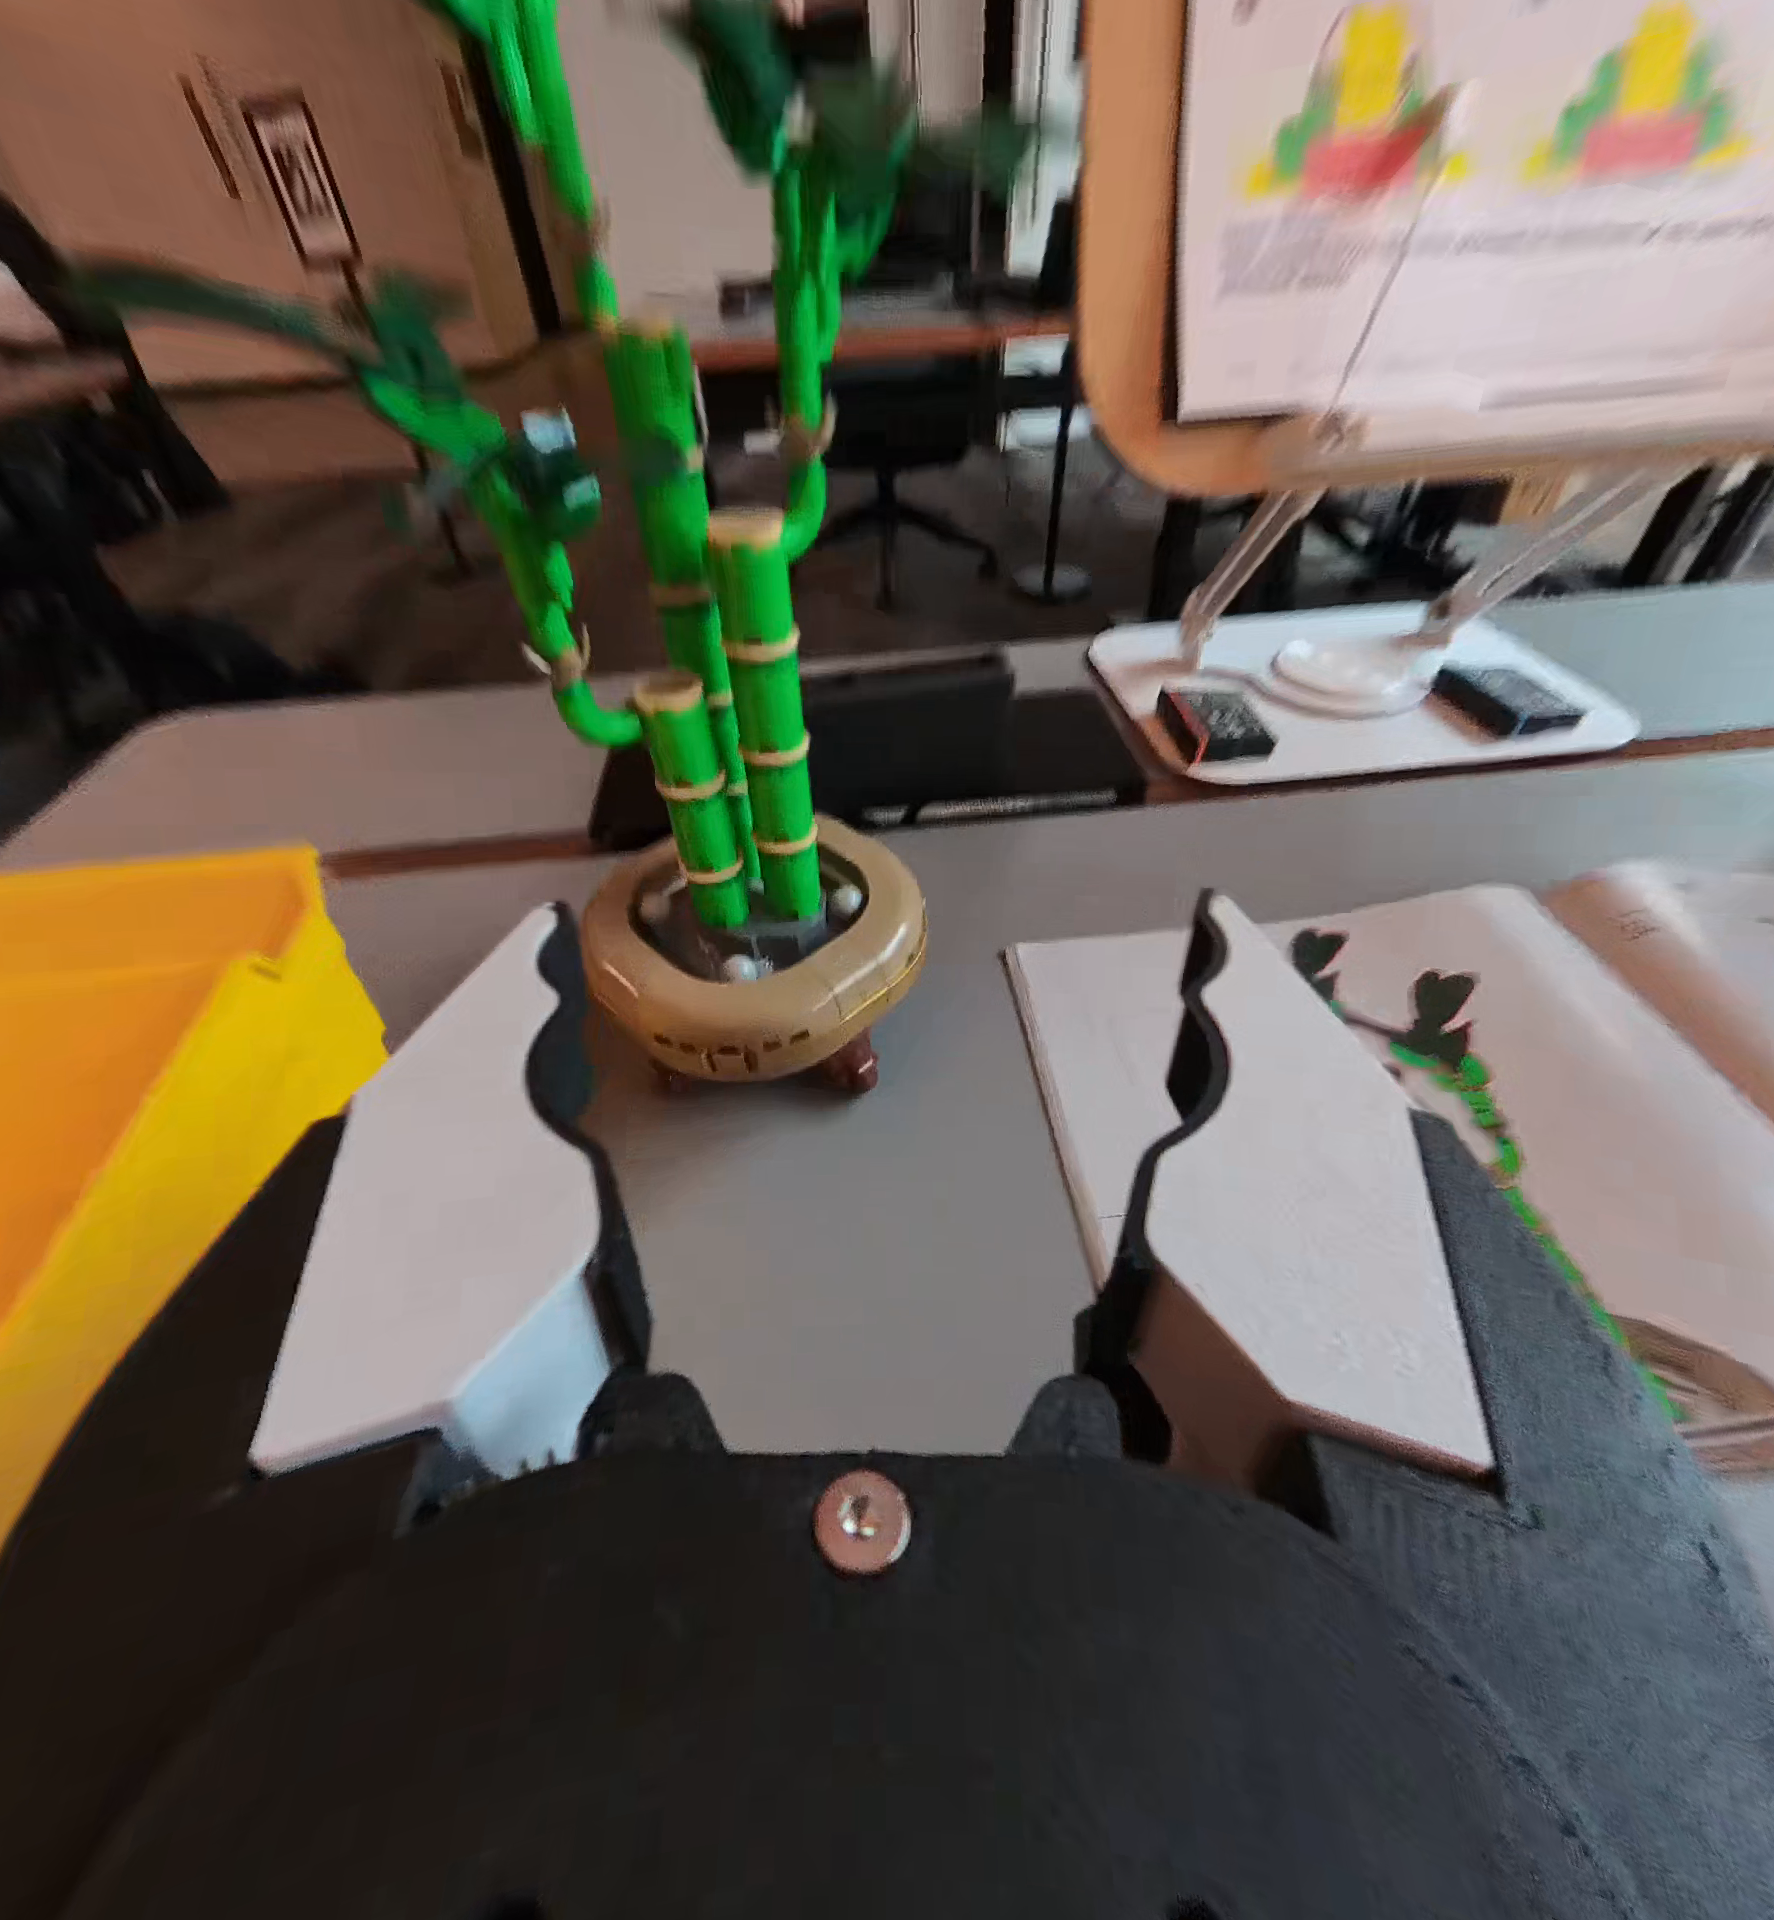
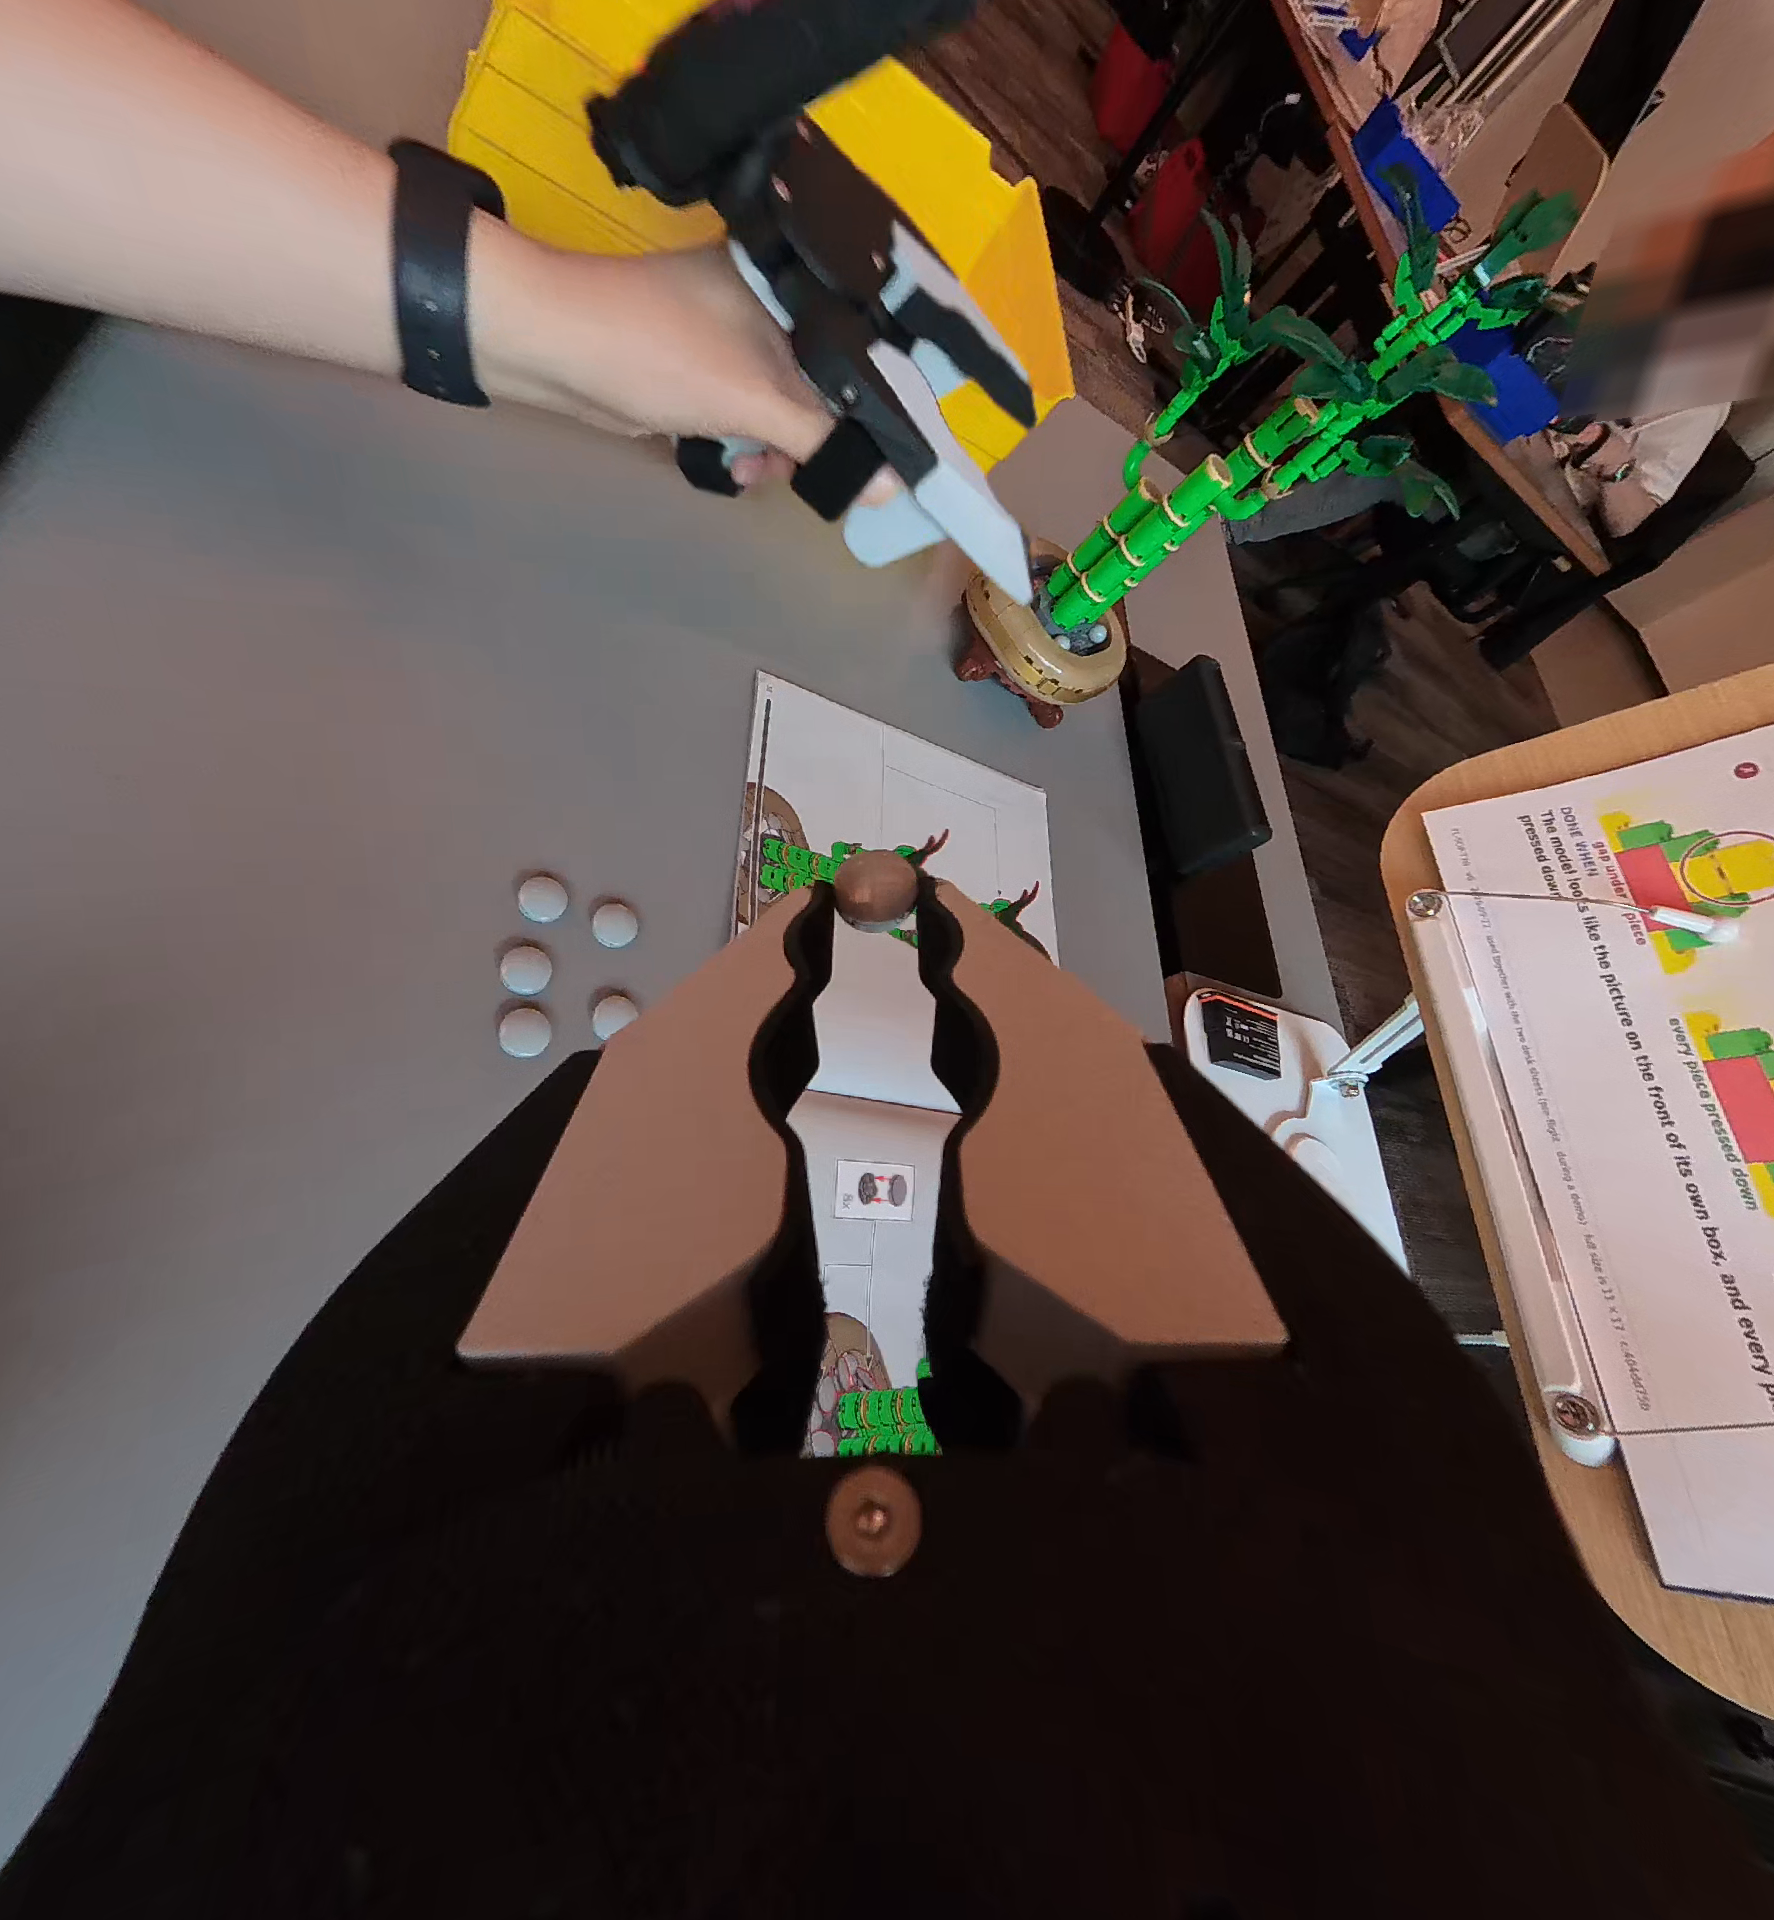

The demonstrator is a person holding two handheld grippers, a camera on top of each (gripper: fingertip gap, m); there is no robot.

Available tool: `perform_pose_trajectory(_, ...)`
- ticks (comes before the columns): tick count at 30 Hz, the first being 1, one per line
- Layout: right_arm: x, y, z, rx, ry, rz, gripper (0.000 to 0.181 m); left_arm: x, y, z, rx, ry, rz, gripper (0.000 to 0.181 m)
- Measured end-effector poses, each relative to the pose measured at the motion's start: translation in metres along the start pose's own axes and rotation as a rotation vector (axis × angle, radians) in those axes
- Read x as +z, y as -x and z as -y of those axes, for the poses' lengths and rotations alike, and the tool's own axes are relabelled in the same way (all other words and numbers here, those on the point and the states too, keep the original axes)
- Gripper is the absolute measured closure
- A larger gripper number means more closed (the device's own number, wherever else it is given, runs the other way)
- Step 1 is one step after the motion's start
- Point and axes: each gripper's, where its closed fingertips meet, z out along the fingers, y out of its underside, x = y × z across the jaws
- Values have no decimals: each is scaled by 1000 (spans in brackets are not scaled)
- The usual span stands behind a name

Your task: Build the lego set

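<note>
A lego bamboo plant (image 1: 748, 717) with green stalks stands in a tan round pot (image 1: 753, 977) on the grey table. My left gripper (image 1: 878, 925) is open and empty, its left fingertip beside the pot's left rim. In the right wrist view the plant (image 2: 1174, 520) and pot (image 2: 1054, 665) stand at the far side, with the left gripper (image 2: 966, 488) just in front of them. My right gripper (image 2: 875, 891) is shut on a small round brown and grey lego piece (image 2: 872, 883), held above the open instruction booklet (image 2: 893, 790). Several round pale grey pieces (image 2: 561, 966) lie on the table to its left.
A yellow bin (image 1: 104, 1060) stands left of the pot, also showing in the right wrist view (image 2: 758, 135). The booklet (image 1: 1485, 1091) lies to the right. A wooden board with a printed sheet (image 2: 1693, 1091) stands on a white stand (image 1: 1361, 707) at the right. My left gripper is the nearer one to the lego bamboo plant (image 1: 748, 717): about 6 cm, against 30 cm. Look for it in the right wrist view (image 2: 1135, 520) too.
</note>
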Motion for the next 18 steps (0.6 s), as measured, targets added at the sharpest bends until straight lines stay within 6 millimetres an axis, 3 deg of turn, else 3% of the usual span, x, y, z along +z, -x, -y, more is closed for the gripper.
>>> perform_pose_trajectory(3,4,2,-5,16,8,18,166,31,18,-33,35,134,64,52)
perform_pose_trajectory(5,9,9,-13,43,31,66,166,44,28,-49,51,183,93,51)
perform_pose_trajectory(7,15,34,-19,119,45,234,166,53,35,-56,33,227,101,46)
perform_pose_trajectory(13,29,121,-30,340,38,790,167,66,35,-54,-19,220,-5,43)
perform_pose_trajectory(16,36,153,-43,287,136,909,166,70,35,-56,19,235,-51,42)
perform_pose_trajectory(18,44,164,-51,261,175,924,166,72,31,-57,35,244,-94,43)
